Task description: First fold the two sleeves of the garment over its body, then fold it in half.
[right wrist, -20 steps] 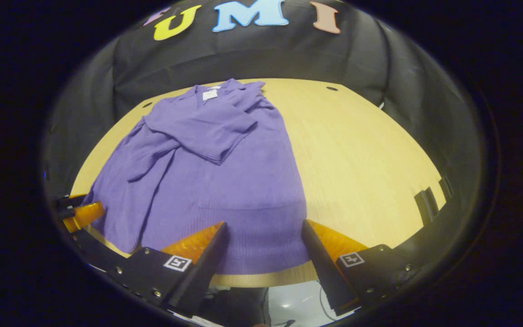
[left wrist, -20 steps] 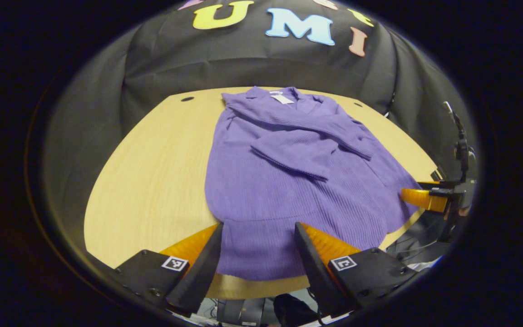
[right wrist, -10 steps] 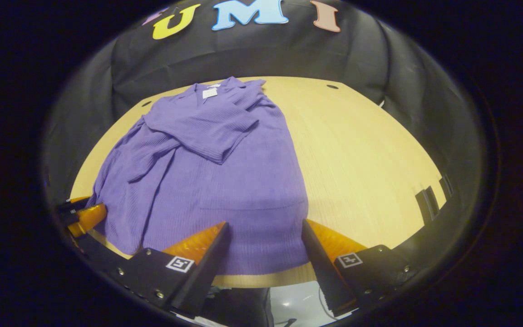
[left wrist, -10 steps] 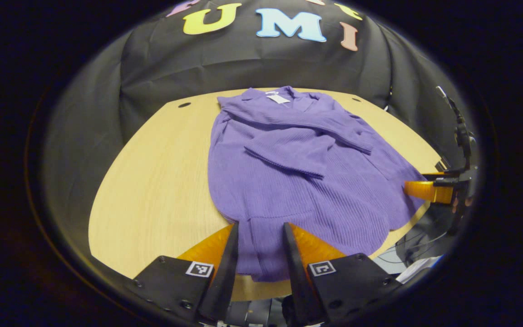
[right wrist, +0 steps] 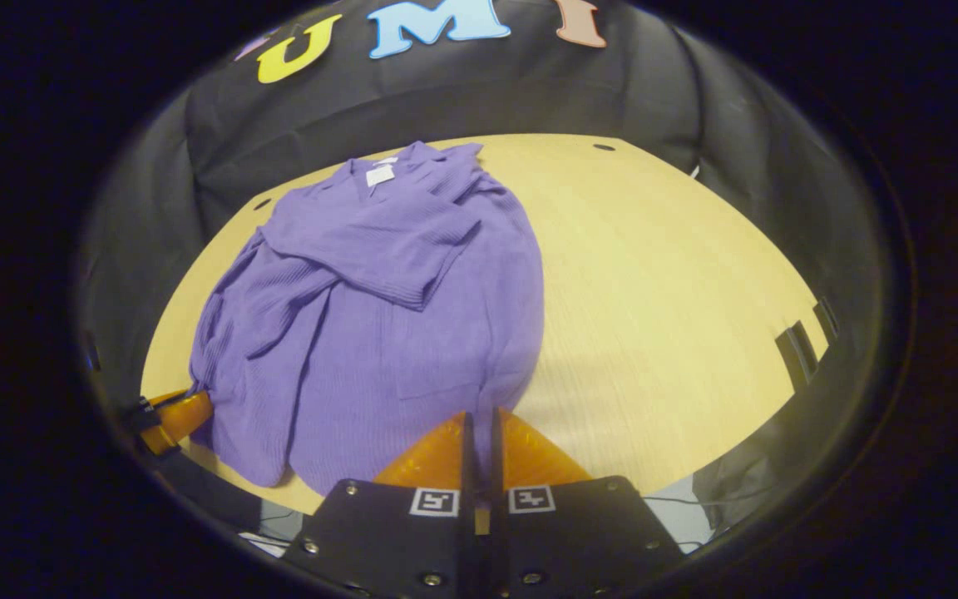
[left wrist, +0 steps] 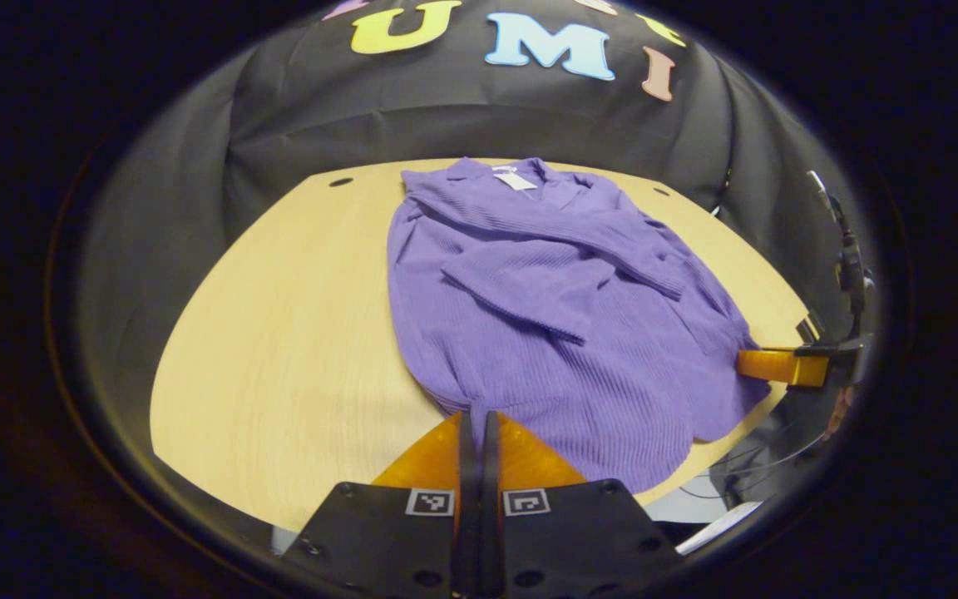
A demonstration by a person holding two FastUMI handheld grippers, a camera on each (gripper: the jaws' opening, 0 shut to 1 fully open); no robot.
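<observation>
jaws hide pinched hem of garment point(left wrist: 545, 333).

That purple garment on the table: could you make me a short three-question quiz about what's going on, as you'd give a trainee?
1. True or false: both sleeves already lie folded over the body of the purple garment.
2. Where does the left gripper grip? A) collar B) bottom hem C) a sleeve cuff
3. Fill in: the garment lies on a wooden ___.

Key: 1 true; 2 B; 3 table. The right gripper pinches the hem too, at the other corner.
</observation>
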